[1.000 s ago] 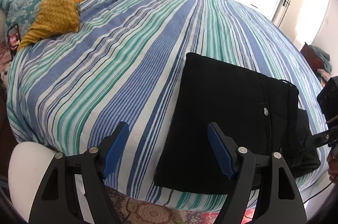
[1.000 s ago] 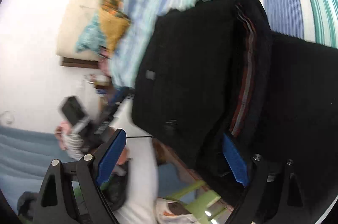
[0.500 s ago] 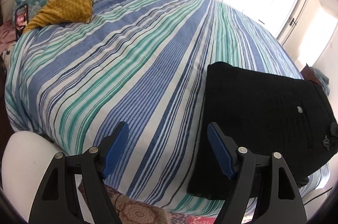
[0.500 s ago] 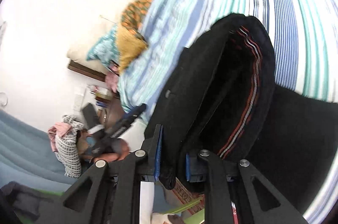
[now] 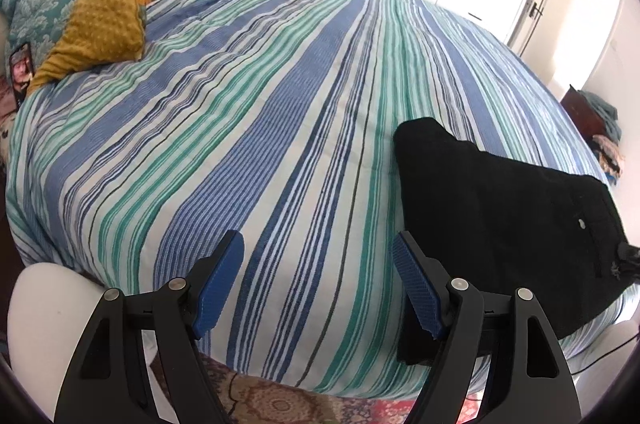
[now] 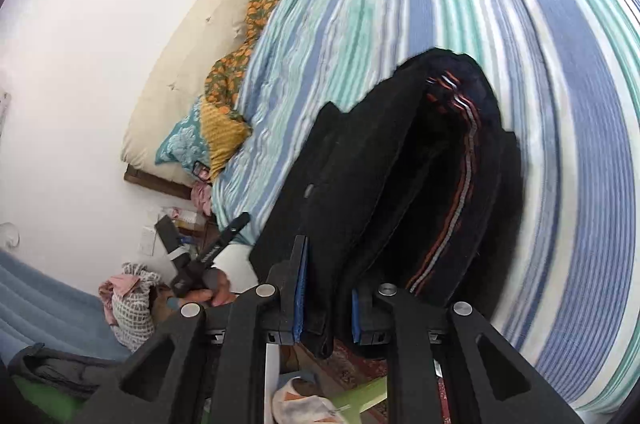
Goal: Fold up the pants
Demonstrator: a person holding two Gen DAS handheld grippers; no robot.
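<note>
The black pants [image 5: 516, 224] lie folded into a thick bundle near the foot corner of the bed [image 5: 280, 128], on the striped cover, with one end reaching past the mattress edge. In the right wrist view we see the layers from the side – a striped inner band runs along the fold, and the long axis of the bundle stretches away from the camera up the bed.

Our right gripper [image 6: 326, 304] has just been closing, and the frames show cloth between its pads: the blue fingers [image 6: 300, 292] are drawn narrow on the near edge of the pants [image 6: 400, 192], so we judge it to be holding that edge. Our left gripper [image 5: 318, 284] hangs over bare cover with its jaws wide and nothing between them; the pants sit off to its right, just beside its right finger [image 5: 416, 288] but not in its span.

So the relation that counts is this – the bundle lies straight ahead of the right gripper and sideways from the left. The right hand is plainly the nearer one. In our judgement the next move, whether a last fold or a shift of the bundle, falls to the right, and the left would need to swing right to help.
</note>
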